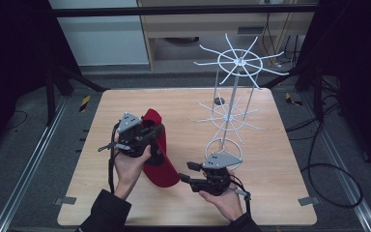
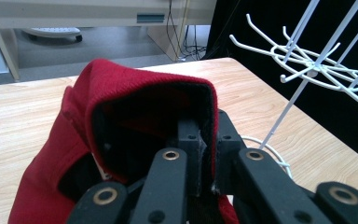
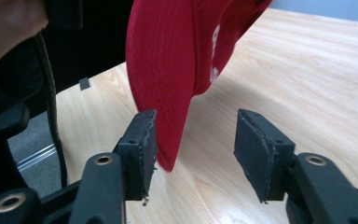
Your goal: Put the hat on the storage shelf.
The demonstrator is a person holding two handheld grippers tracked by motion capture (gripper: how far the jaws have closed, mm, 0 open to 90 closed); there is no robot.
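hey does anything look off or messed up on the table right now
Nothing looks damaged or spilled. The red cap hangs tilted because the left gripper is shut on its back edge, brim down. The white wire rack stands upright. The right gripper is open beside the brim.

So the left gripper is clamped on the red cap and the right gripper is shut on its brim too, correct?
Not quite. The left gripper is clamped on the red cap, but the right gripper is open: the right gripper view shows its jaws apart, with the brim tip between them, near one jaw.

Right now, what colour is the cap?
Red cap, with some white marking; best seen in the right gripper view.
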